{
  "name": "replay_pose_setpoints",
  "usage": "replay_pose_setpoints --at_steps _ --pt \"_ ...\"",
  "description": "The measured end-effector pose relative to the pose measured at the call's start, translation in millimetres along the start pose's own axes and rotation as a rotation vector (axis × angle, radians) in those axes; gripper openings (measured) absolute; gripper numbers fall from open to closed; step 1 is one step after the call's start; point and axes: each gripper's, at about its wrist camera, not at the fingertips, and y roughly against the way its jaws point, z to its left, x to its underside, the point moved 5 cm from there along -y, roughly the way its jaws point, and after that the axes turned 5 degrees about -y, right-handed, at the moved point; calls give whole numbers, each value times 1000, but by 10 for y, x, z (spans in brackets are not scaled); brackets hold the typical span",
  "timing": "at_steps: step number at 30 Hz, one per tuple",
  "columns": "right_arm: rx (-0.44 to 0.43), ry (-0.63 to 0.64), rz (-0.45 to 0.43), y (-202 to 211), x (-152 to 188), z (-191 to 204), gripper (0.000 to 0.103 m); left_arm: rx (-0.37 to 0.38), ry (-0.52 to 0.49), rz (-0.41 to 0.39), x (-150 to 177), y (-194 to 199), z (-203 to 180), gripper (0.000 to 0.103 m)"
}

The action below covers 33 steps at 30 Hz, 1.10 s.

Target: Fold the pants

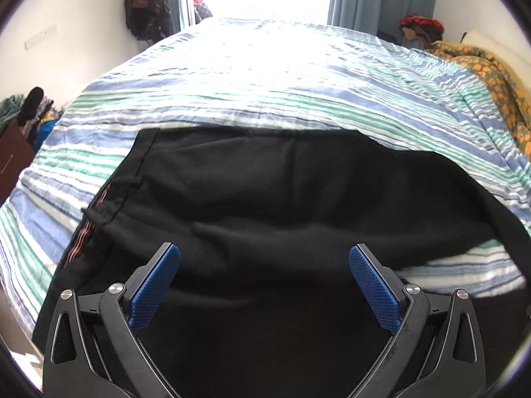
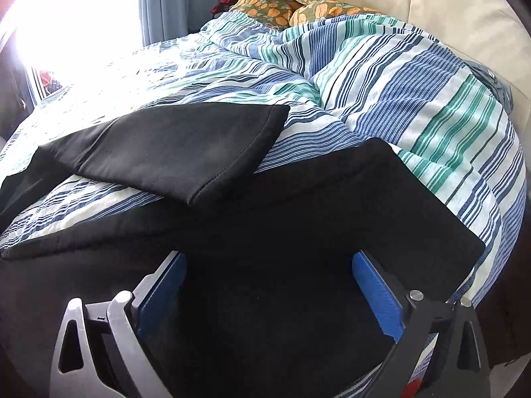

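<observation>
Black pants (image 1: 265, 192) lie spread on a striped bed cover. In the left wrist view the waistband with belt loops (image 1: 99, 205) is at the left. My left gripper (image 1: 264, 253) is open just above the seat of the pants, holding nothing. In the right wrist view both pant legs show: the far leg (image 2: 172, 146) lies angled with its hem to the right, and the near leg (image 2: 298, 205) runs under my right gripper (image 2: 267, 262). The right gripper is open above the near leg, holding nothing.
The striped blue, green and white bed cover (image 1: 265, 83) is bunched into a high fold at the right (image 2: 415, 99). An orange floral blanket (image 2: 282, 3) lies by the cream headboard (image 2: 448, 6). Clothes hang by the bright window (image 1: 146, 6). The bed's left edge drops off (image 1: 20, 215).
</observation>
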Motion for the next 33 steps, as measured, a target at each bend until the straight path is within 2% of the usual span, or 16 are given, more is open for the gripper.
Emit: replay_pose_setpoints --at_steps 5,7,8,10,12,14,16,18,21,24,25,27,28,29,31,33 --pt "-167 -32 -177 484 -93 164 98 -46 112 40 890 249 247 102" --pt "-236 20 -133 472 4 350 98 -77 95 111 1211 98 315 102" --pt "-250 48 -71 377 93 433 98 -82 60 87 1255 100 310 102" --pt "-198 103 68 121 294 519 99 -118 -14 69 1200 184 262 102" --pt "-171 116 29 183 273 542 98 -83 -38 63 1068 278 206 102" --pt "-208 90 0 320 213 560 98 -36 -22 -16 886 446 198 102" --pt "-286 56 -15 449 143 598 98 -4 -2 -67 718 517 211 102" --pt "-428 0 19 522 80 761 98 6 25 -71 588 419 247 102" --pt "-656 -67 87 524 -97 1102 98 -68 71 -58 527 99 371 102" --pt "-763 -196 161 240 -325 1284 98 -160 95 -2 576 -329 457 103" --pt "-746 -255 225 25 -344 1284 98 -149 98 -8 624 -382 462 103" --pt "-604 -400 310 -410 -316 1047 93 -164 83 -37 641 -356 430 103" --pt "-589 -497 277 -474 -324 871 72 -168 70 -31 647 -365 407 103" --pt "-573 -593 227 -483 -345 683 65 -165 63 -30 656 -359 391 102" --pt "-531 -700 138 -451 -415 427 65 -154 68 -38 665 -373 423 102" --pt "-494 -746 110 -460 -461 322 65 -162 65 -46 686 -355 405 102"
